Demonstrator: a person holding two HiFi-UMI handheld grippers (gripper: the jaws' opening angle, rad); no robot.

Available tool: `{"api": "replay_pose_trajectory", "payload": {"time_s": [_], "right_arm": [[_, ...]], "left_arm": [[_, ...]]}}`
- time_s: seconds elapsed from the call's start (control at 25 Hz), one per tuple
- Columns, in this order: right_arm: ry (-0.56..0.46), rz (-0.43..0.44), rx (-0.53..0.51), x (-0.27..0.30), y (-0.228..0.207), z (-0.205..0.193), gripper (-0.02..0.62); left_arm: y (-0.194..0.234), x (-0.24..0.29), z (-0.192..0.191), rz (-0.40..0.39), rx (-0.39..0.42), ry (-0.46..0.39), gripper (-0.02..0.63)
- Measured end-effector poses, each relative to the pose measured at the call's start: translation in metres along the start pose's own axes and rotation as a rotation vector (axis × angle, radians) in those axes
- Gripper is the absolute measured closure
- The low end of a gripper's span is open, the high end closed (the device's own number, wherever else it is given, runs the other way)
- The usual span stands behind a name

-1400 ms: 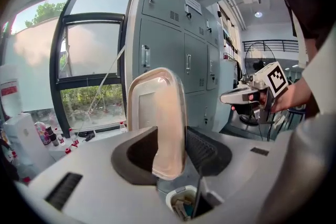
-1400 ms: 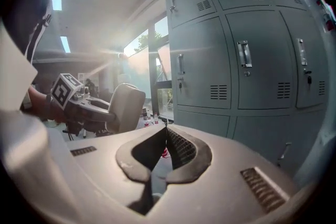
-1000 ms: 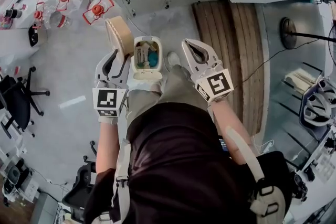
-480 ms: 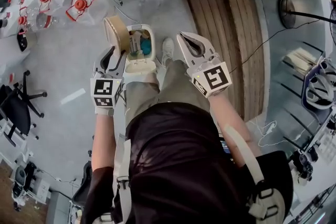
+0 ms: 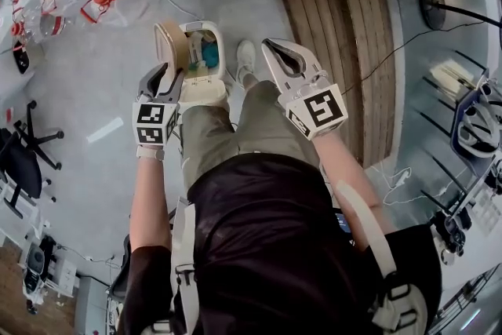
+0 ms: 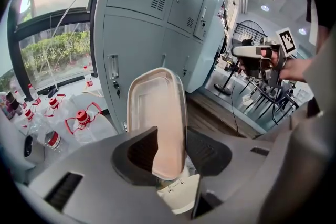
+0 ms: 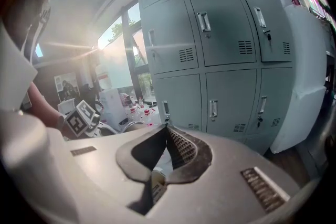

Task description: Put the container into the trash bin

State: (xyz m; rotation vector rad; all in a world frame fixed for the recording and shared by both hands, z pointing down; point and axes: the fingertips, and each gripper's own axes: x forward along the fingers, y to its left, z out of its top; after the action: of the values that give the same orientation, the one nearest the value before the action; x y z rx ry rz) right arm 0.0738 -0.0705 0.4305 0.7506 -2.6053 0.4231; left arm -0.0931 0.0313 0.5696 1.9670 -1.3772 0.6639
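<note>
Container gripped on edge at the open trash bin

In the head view, the beige container [image 5: 168, 47] is seen clamped upright on its edge in the left gripper [image 5: 163, 76], against the left rim of the open white trash bin [image 5: 220, 51], while the right gripper [image 5: 274, 52] is held just right of the bin. In the left gripper view, both pads are pressed on the container's lower part, with the bin's lid [image 6: 181, 194] seen beneath and grey lockers [image 6: 157, 23] behind. In the right gripper view, the jaws are closed tip to tip with nothing gripped, and the lockers are faced.
</note>
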Motion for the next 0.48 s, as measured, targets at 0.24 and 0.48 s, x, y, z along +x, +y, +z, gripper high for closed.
{"api": "replay_pose_trajectory", "payload": {"time_s": [0.24,0.48], "right_arm": [[0.024,0.018,0.006,0.009,0.0,-0.021,0.58],[0.057,0.029,0.018,0.021,0.003,-0.043,0.58]], "left_arm": [[0.002,0.03,-0.03,-0.029,0.01,0.063,0.443],[0.008,0.058,-0.062,-0.065,0.002,0.126,0.443]]}}
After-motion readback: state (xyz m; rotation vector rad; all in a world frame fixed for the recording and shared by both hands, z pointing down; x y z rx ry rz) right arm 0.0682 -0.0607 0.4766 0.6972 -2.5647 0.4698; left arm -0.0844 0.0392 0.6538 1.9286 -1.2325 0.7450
